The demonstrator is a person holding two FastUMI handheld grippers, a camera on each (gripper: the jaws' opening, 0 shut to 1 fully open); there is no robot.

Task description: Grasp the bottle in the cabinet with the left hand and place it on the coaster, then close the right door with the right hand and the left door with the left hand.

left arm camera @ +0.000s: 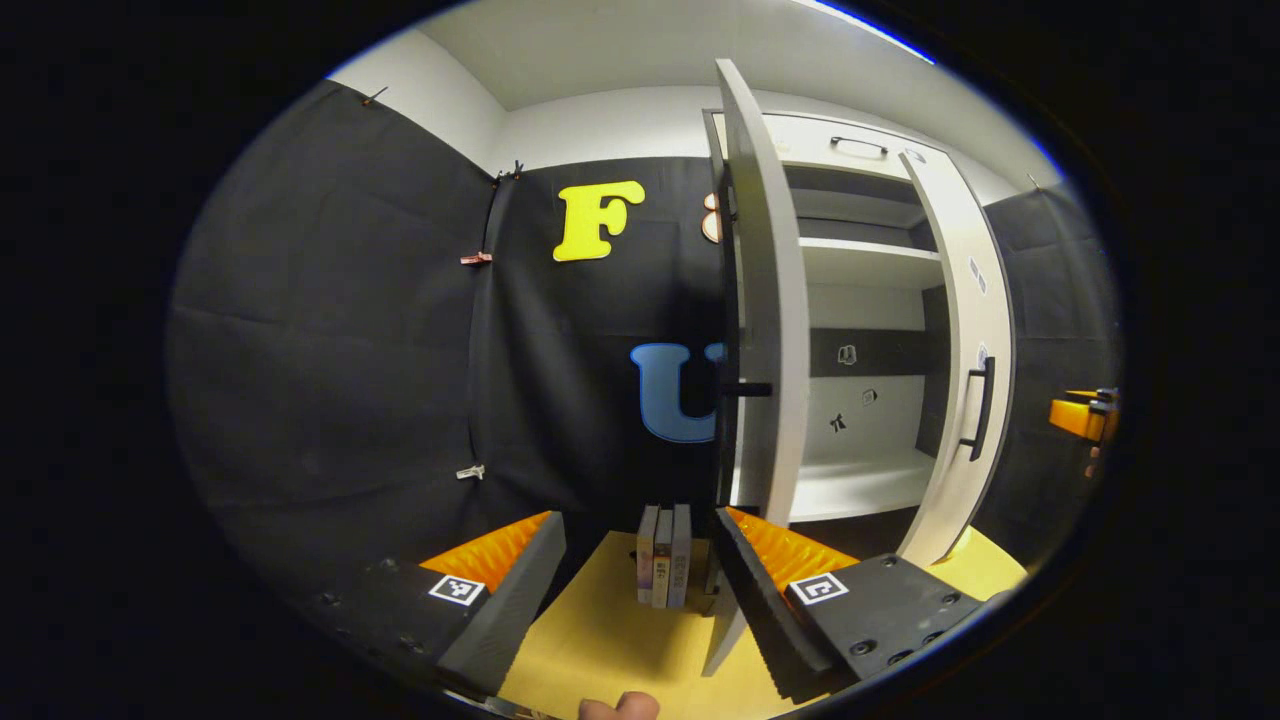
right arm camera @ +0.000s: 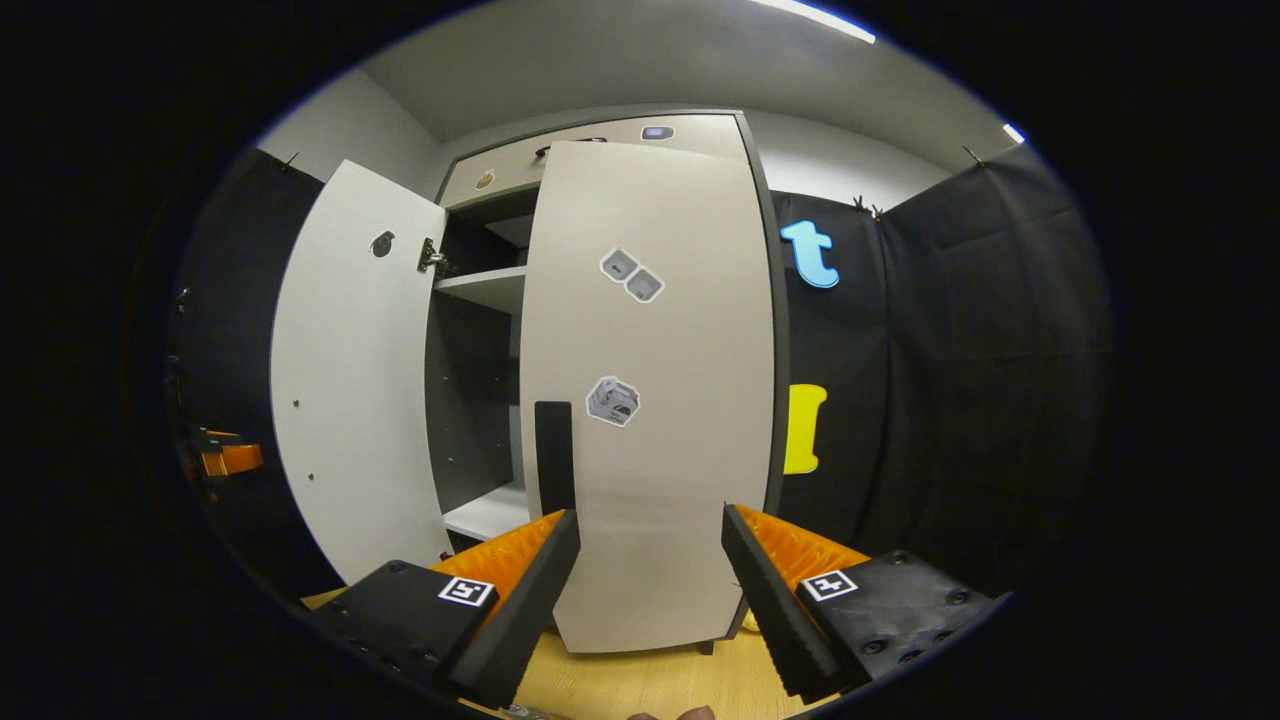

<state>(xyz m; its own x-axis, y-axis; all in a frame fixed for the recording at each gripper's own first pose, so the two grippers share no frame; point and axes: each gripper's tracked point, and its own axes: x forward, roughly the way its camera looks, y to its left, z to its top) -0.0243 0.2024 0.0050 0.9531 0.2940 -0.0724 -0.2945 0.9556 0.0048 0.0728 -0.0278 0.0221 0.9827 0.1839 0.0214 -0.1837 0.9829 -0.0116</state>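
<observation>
R tool (right arm camera: 648, 570) wide open, empty; R door (right arm camera: 650, 400) dead ahead, nearly shut, handle (right arm camera: 553, 455) upright just left of it. L tool (left arm camera: 640, 580) open, empty; L door (left arm camera: 765, 300) edge-on just right. Bottle not seen.

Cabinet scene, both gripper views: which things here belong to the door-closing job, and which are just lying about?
Part of the job:
- cabinet
- left door, standing open
- right door, partly closed
- left gripper, open
- right gripper, open, facing the right door

Just lying about:
- books upright on the table
- stickers on the right door
</observation>
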